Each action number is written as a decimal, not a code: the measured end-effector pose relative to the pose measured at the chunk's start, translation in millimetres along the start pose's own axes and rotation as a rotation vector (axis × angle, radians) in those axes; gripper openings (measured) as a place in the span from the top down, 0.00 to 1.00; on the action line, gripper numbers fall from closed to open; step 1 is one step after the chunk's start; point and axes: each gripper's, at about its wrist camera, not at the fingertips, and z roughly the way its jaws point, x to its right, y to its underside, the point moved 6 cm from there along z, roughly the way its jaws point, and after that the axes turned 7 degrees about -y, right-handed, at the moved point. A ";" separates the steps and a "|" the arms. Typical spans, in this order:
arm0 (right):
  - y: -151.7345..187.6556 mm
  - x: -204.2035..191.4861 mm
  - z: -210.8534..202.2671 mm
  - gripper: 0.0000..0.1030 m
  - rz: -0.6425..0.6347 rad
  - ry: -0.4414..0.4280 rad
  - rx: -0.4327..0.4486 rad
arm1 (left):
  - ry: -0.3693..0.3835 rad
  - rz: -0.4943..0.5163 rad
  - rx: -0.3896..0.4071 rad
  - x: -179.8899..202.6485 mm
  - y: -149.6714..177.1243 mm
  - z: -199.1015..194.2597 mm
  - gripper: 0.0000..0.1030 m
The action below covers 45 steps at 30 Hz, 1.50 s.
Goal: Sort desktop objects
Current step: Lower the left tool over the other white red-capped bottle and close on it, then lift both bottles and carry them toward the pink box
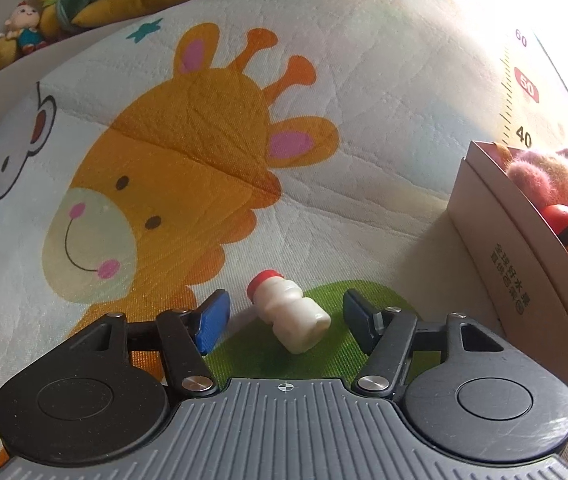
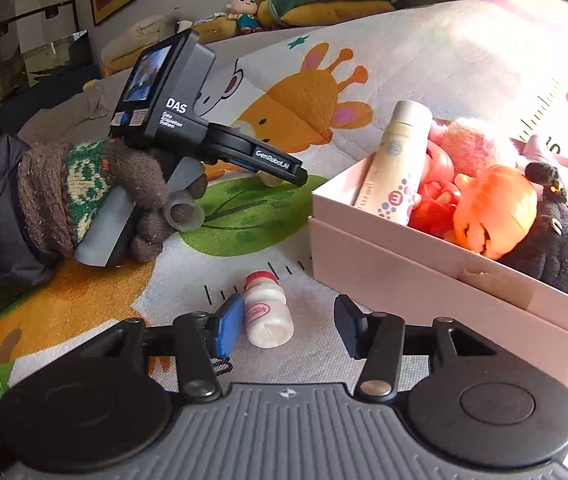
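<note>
White bottle [image 1: 288, 316], low in the middle of the left view: flat on the mat [image 1: 363, 80], red cap toward the upper left, slanted across the gap. Right between the wide-apart fingers of the left tool [image 1: 284, 308].

Second bottle [image 2: 266, 314], low in the right view: cap toward the top, tight against the left-hand pad. Right tool [image 2: 289, 308] also spread apart, holding nothing. Box [image 2: 383, 264] of toys just to the right.

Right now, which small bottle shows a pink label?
The bottle between the right tongs. The plain bottle at the left tongs, on the green patch, shows only white.
</note>
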 end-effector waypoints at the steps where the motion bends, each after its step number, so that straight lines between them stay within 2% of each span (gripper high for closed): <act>1: 0.3 0.1 0.6 0.52 0.007 0.001 -0.008 | 0.003 -0.003 0.003 -0.1 0.0 0.2 0.33; 7: 2.4 -21.2 16.2 0.52 -0.091 0.020 -0.057 | 0.018 -0.007 0.020 -1.5 -0.3 1.9 0.35; 12: 2.6 -29.6 19.5 0.54 -0.152 0.050 -0.074 | 0.039 -0.014 0.031 -4.5 -0.4 1.5 0.44; 15: 4.0 -33.6 17.7 0.67 -0.172 0.044 -0.082 | 0.061 -0.011 0.041 -5.1 0.8 -0.7 0.53; 17: 4.4 -35.1 16.8 0.71 -0.180 0.050 -0.084 | 0.076 -0.005 0.044 -4.4 4.0 -6.5 0.54; 24: 9.7 -25.0 4.0 0.74 -0.107 0.074 -0.068 | 0.127 0.026 0.050 1.3 21.1 -37.3 0.55; 26: 13.3 -19.7 -4.4 0.74 -0.066 0.081 -0.056 | 0.142 0.035 0.052 2.8 26.1 -46.1 0.68; 27: 15.3 -16.8 -9.4 0.74 -0.044 0.086 -0.048 | 0.152 0.039 0.053 4.0 28.6 -51.4 0.70; 32: 24.3 -7.1 -39.9 0.74 0.034 0.132 0.011 | 0.240 0.073 0.078 23.3 43.9 -96.1 0.70; 35: 30.4 -8.4 -59.0 0.75 0.047 0.168 0.046 | 0.260 0.093 0.093 31.3 51.1 -113.5 0.70; 37: 34.7 -9.6 -70.6 0.75 0.055 0.183 0.064 | 0.246 0.107 0.114 33.2 54.8 -122.0 0.68; 39: 39.0 -9.6 -78.1 0.75 0.063 0.197 0.075 | 0.219 0.114 0.113 31.7 56.7 -120.3 0.56; 40: 40.4 -8.8 -78.5 0.75 0.067 0.201 0.076 | 0.202 0.114 0.106 30.8 57.5 -117.4 0.43; 41: 41.7 -8.0 -79.0 0.75 0.070 0.205 0.078 | 0.183 0.105 0.093 29.9 58.0 -111.9 0.40; 45: 48.5 -6.2 -76.8 0.75 0.067 0.219 0.058 | 0.147 0.088 0.057 32.0 59.5 -93.4 0.40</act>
